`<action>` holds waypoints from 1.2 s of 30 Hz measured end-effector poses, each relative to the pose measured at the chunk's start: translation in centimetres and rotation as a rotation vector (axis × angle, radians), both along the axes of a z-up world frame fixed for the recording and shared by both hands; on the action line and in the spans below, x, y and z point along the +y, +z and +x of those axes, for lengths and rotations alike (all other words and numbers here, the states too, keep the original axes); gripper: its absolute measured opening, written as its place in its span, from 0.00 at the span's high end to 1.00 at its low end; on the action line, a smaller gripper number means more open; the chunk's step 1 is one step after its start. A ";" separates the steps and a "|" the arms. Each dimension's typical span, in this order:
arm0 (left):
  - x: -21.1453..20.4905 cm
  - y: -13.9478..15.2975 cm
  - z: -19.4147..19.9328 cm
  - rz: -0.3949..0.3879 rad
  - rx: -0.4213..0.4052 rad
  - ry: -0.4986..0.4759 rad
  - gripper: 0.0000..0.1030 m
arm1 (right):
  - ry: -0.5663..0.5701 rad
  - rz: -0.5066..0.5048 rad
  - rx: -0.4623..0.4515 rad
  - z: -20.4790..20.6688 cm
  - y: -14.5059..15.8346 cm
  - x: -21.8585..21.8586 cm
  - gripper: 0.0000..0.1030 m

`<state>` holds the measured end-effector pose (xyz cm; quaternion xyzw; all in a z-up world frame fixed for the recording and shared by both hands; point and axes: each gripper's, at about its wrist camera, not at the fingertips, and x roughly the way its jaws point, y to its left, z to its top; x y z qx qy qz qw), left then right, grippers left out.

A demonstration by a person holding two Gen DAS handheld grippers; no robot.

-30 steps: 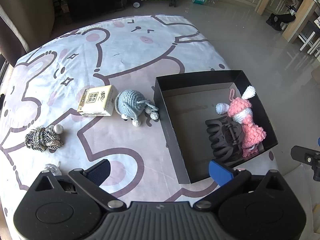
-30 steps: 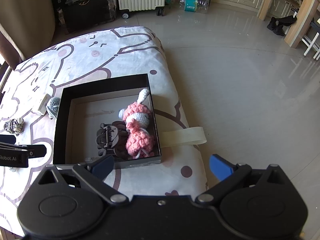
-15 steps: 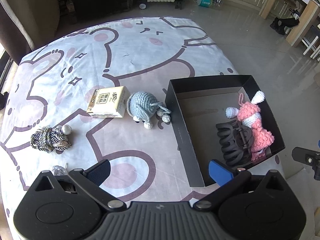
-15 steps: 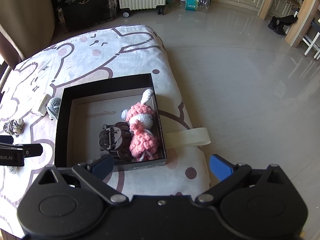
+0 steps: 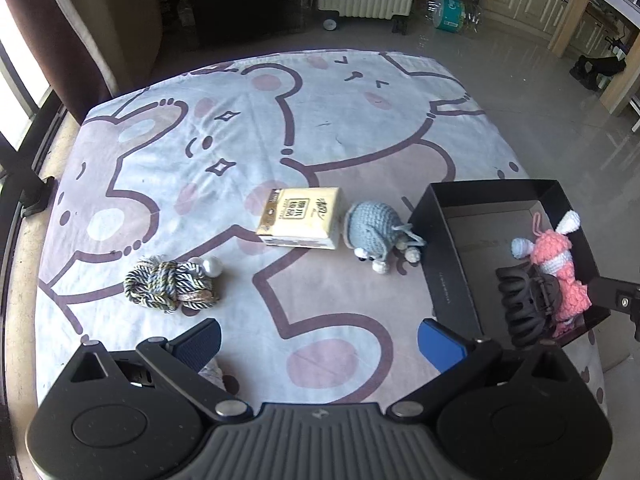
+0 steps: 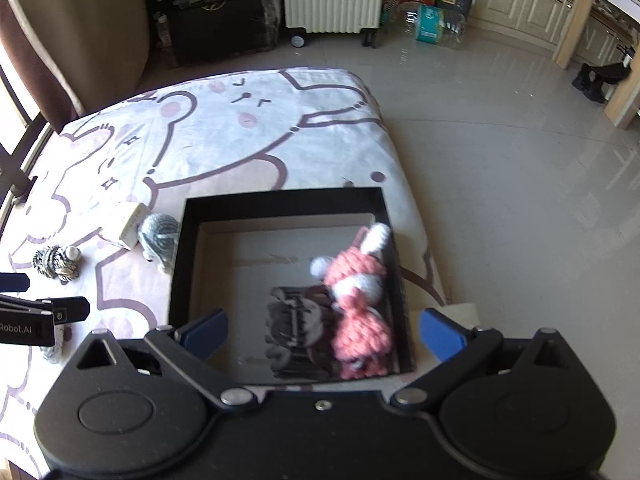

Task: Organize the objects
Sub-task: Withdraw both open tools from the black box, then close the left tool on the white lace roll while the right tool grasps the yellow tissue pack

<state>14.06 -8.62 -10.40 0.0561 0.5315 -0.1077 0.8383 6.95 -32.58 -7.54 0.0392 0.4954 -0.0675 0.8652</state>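
Black box (image 5: 452, 276) sits on bear-print sheet (image 5: 240, 128), near sheet's edge toward the floor. Inside box: pink crochet bunny (image 5: 560, 264) lying along the box wall farthest from the loose items, black claw clip (image 5: 524, 304) touching bunny on its inner side; rest of box floor bare cardboard. R wrist view shows same pair, bunny (image 6: 360, 296) and clip (image 6: 296, 324), somewhat blurred.

Outside box, on sheet: grey-blue crochet toy (image 5: 376, 232) just beside box's outer wall, its feet nearly at box corner. Tissue pack (image 5: 302, 216) next out, touching or nearly touching toy, can't tell which. Striped rope bundle (image 5: 170, 284) w/ small white bead, well apart from box, farthest out.

L gripper (image 5: 318, 344): fingers spread wide, nothing between, above sheet btw rope bundle and box. R gripper (image 6: 322, 334): fingers spread wide, nothing held, above box's near edge.
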 end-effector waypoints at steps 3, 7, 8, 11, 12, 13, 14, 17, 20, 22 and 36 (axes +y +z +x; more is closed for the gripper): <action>1.9 0.0 0.3 0.004 -0.004 0.031 0.00 | 0.032 0.006 -0.008 1.0 0.1 1.6 0.00; 4.4 0.0 0.5 -0.003 -0.006 0.072 0.00 | 0.078 0.010 -0.014 2.1 0.1 3.8 0.00; 4.9 0.0 0.5 -0.005 -0.007 0.081 0.00 | 0.088 0.012 -0.015 2.4 0.0 4.3 0.00; 6.6 0.1 0.5 -0.005 -0.012 0.101 0.00 | 0.112 0.019 -0.017 3.0 -0.2 5.8 0.00; 7.1 0.1 0.5 -0.003 -0.014 0.107 0.00 | 0.119 0.022 -0.017 3.2 -0.3 6.3 0.00; 7.5 0.1 0.5 -0.001 -0.017 0.112 0.00 | 0.128 0.025 -0.017 3.4 -0.4 6.8 0.00; 8.1 0.1 0.5 0.001 -0.021 0.119 0.00 | 0.137 0.027 -0.017 3.5 -0.4 7.2 0.00; 9.5 0.1 0.4 -0.002 -0.025 0.137 0.00 | 0.165 0.029 -0.018 4.0 -0.8 8.7 0.00; 10.7 0.0 0.3 -0.004 -0.027 0.151 0.00 | 0.189 0.033 -0.023 4.2 -1.0 9.8 0.00; 11.4 -0.1 0.2 -0.007 -0.028 0.161 0.00 | 0.202 0.037 -0.029 4.4 -1.0 10.4 0.00; 13.3 -1.5 -1.2 -0.033 -0.052 0.185 0.00 | 0.248 0.042 -0.062 4.5 -1.9 12.2 0.00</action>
